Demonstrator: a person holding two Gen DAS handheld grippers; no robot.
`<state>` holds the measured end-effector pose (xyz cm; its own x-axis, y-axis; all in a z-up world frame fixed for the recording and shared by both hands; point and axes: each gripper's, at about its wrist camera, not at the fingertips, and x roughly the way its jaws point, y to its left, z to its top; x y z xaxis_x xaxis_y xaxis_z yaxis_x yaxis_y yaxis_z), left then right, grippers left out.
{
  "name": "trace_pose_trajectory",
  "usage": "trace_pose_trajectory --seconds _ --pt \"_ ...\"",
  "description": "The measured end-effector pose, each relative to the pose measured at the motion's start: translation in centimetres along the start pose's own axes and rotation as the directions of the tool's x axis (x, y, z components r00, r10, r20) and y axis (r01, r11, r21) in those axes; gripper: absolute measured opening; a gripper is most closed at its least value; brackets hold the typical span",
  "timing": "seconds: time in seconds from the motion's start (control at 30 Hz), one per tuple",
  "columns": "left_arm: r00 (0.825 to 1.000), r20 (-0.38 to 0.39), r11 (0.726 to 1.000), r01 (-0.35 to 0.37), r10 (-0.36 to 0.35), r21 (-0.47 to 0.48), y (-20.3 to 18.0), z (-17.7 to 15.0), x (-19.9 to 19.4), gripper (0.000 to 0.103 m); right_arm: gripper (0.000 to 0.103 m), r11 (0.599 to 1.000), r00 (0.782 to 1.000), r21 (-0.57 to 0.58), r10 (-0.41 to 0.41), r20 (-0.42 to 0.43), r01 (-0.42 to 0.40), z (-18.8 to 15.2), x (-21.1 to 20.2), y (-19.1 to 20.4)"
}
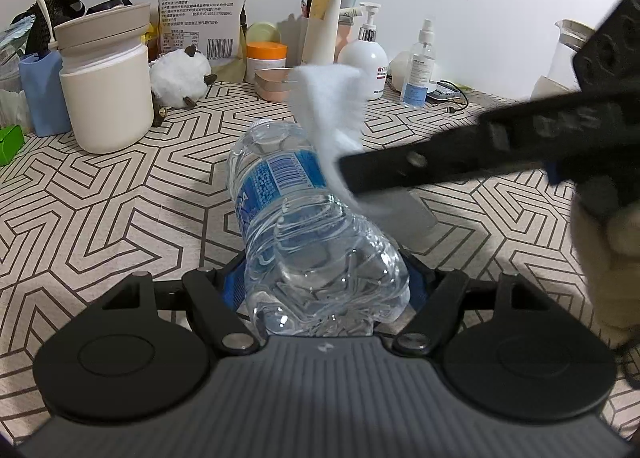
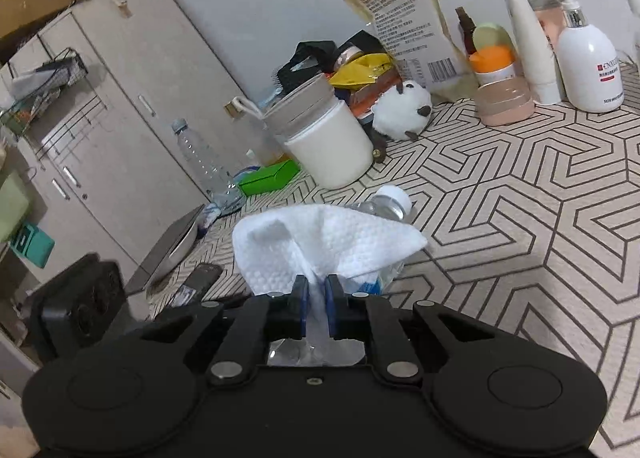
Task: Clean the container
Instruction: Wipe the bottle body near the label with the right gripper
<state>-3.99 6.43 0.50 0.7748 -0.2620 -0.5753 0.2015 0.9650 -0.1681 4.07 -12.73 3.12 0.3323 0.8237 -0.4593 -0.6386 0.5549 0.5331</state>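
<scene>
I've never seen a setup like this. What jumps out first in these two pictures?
Front and centre, a clear water bottle with a blue label lies tilted, clamped between the left gripper jaws. The right gripper pinches a white wipe and holds it against the bottle's side. Behind them, on the zigzag-patterned tablecloth, stands a crowd of toiletries, with a big cream jar at the left.
</scene>
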Motion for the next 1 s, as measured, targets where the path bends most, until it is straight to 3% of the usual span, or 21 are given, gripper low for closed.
trace_pose_trajectory --seconds 0.23,0.4,0.47,0.53,0.83,1.0 --pt "1.000 0.003 1.000 0.008 -0.008 -0.010 0.6 -0.1 -0.1 0.073 0.019 0.996 0.998 0.055 -0.066 0.006 0.065 1.1 0.8 -1.9" --pt "1.000 0.003 1.000 0.007 -0.007 -0.006 0.7 -0.2 -0.2 0.074 0.019 0.990 0.989 0.058 -0.123 -0.087 0.128 -0.6 2.3 -2.5" --pt "1.000 0.005 1.000 0.015 -0.015 -0.014 0.7 -0.2 -0.1 0.074 0.013 0.990 0.986 0.021 -0.136 -0.092 0.139 -0.8 2.5 -1.8" --pt "1.000 0.006 1.000 0.016 -0.016 -0.017 0.4 0.0 0.0 0.074 0.009 0.992 0.988 0.015 -0.124 -0.088 0.126 -0.6 2.1 -1.5" --pt "1.000 0.002 1.000 0.010 -0.010 -0.005 -0.2 0.0 0.1 0.076 0.009 0.997 0.997 -0.029 -0.068 -0.030 0.067 -0.9 -0.5 -0.1" --pt "1.000 -0.004 1.000 -0.007 0.007 0.009 -0.9 0.1 0.4 0.079 0.014 0.999 0.999 -0.018 0.043 -0.017 -0.043 -0.7 -1.0 0.6"
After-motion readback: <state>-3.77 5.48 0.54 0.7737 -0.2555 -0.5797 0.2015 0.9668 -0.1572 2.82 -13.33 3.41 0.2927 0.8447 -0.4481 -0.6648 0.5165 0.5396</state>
